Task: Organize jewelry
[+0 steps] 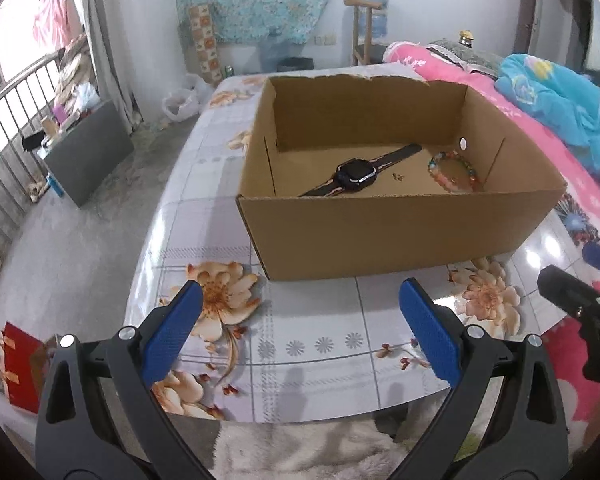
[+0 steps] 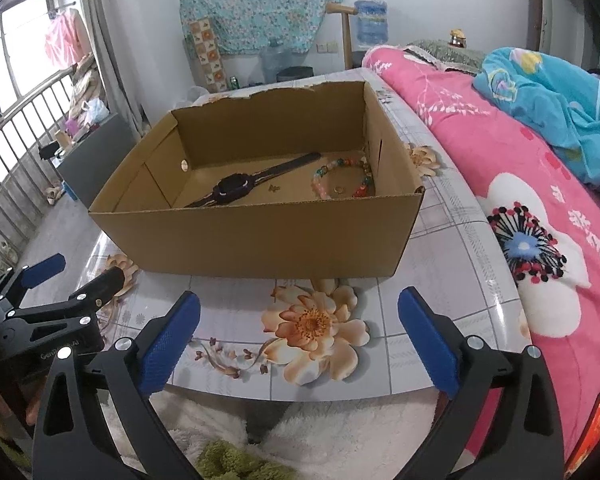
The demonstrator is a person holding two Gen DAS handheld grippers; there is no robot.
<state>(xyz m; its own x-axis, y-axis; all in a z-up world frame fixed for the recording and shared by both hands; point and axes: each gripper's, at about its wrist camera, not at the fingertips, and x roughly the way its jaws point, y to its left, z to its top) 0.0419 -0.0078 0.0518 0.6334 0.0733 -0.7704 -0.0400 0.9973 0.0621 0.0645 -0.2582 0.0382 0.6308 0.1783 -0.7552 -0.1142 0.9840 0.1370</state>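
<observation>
An open cardboard box [image 1: 380, 236] [image 2: 260, 240] stands on the flowered table. Inside lie a black smartwatch [image 1: 356, 174] [image 2: 232, 189], a colourful bead bracelet [image 1: 454, 170] [image 2: 342, 178], a tiny gold earring [image 1: 399, 176] [image 2: 275, 188] and a small ring [image 2: 339, 189] inside the bracelet. My left gripper [image 1: 300, 304] is open and empty over the table's near edge, short of the box. My right gripper [image 2: 298, 312] is open and empty, also short of the box. Each gripper shows in the other's view, the right one [image 1: 572, 276] and the left one [image 2: 80, 272].
The table [image 1: 320, 340] has a glossy flowered cloth. A pink quilt [image 2: 520, 168] and a blue blanket [image 2: 560, 92] lie on the bed at the right. A red gift bag [image 1: 20, 368] stands at the lower left. A grey cabinet [image 1: 88, 152] stands by the window railing.
</observation>
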